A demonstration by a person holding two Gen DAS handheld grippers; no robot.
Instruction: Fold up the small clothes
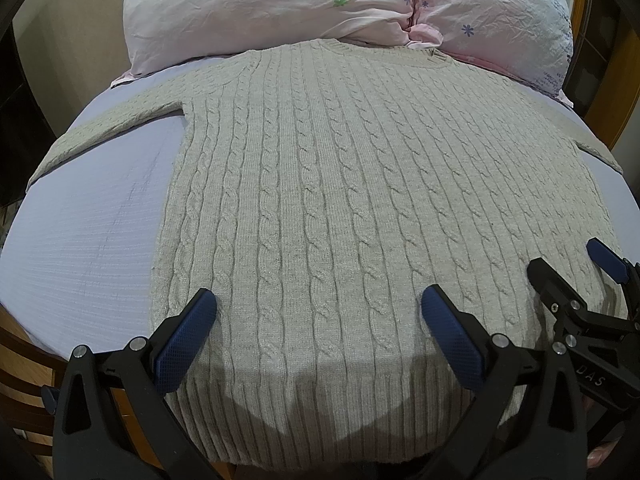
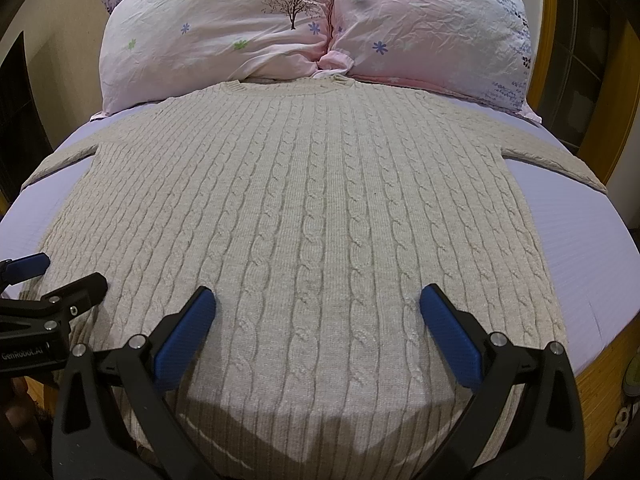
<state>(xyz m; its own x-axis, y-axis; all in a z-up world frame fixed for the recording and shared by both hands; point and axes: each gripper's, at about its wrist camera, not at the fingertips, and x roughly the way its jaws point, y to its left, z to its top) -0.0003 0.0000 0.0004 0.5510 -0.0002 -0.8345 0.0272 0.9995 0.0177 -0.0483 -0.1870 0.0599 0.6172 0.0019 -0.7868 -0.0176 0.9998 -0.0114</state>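
Note:
A beige cable-knit sweater lies flat and spread out on a lavender bed sheet, collar at the far end, sleeves out to both sides. It also shows in the right wrist view. My left gripper is open and empty, hovering over the sweater's hem. My right gripper is open and empty, also over the hem. The right gripper shows at the right edge of the left wrist view; the left gripper shows at the left edge of the right wrist view.
Two pink floral pillows lie beyond the collar. A wooden bed frame edges the mattress on the right, and wooden slats show at the lower left. Bare sheet flanks the sweater.

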